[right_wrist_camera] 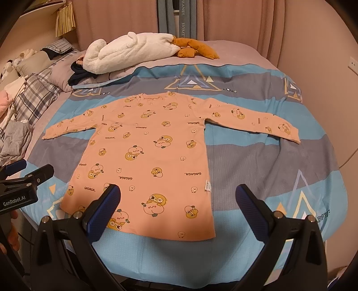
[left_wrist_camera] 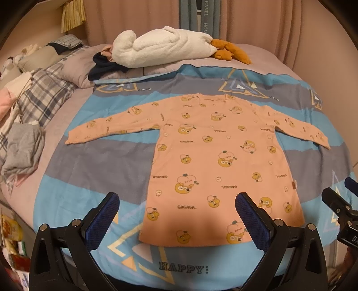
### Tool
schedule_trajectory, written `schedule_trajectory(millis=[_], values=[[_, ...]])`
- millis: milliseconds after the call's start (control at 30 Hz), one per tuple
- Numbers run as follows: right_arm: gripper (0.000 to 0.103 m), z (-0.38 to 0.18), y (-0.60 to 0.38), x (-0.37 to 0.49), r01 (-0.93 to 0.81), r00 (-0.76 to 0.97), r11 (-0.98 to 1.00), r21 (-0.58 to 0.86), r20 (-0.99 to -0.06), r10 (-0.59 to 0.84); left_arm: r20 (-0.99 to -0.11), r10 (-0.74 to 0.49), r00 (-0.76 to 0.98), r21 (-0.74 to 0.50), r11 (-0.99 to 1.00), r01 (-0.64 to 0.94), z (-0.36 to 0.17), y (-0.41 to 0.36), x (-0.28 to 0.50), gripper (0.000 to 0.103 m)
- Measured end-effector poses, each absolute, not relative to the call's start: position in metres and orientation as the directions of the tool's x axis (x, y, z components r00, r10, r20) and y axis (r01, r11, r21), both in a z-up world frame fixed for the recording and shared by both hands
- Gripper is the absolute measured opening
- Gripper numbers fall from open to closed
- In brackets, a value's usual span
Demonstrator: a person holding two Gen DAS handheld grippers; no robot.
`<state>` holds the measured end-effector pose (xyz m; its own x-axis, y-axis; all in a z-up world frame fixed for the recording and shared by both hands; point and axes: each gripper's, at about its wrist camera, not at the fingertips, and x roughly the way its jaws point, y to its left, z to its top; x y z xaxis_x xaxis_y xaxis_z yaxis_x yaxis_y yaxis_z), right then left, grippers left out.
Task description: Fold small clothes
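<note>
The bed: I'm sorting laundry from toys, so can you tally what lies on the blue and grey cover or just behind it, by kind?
Pink printed long-sleeved tops, spread flat: 1
White plush toys with orange feet: 1
Dark bundled garments beside the plush: 1
Total: 3
Both tongs, left and right, hover open, holding nothing.

"GAGAGA" is printed repeatedly, some upright and some inverted, across the pink shirt (left_wrist_camera: 201, 156) among its cartoon motifs. On the blue and grey bedspread (left_wrist_camera: 89, 192), "HAPPY:" is read near the front edge, and "LOVE" is seen beside the triangle patterns at the far side. "GenRobot.AI" is marked on the body of the left gripper (right_wrist_camera: 29, 170) in the right wrist view. "HOME" is read on a grey hanging strip (right_wrist_camera: 183, 20), with partly cut letters "HANEL" above.
</note>
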<state>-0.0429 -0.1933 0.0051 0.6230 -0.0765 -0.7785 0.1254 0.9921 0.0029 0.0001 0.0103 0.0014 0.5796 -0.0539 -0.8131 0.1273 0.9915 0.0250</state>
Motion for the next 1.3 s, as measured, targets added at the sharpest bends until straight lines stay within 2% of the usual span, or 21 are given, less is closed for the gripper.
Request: schedule_trajectory(millis=[1300], values=[[0.103,0.0040,-0.1956,-0.0414,0.120,0.628,0.993,0.022,-0.776,-0.059,-0.807,-0.034,0.590,0.053,0.990,0.129,-0.0001,0.0062,-0.0007,0.102]])
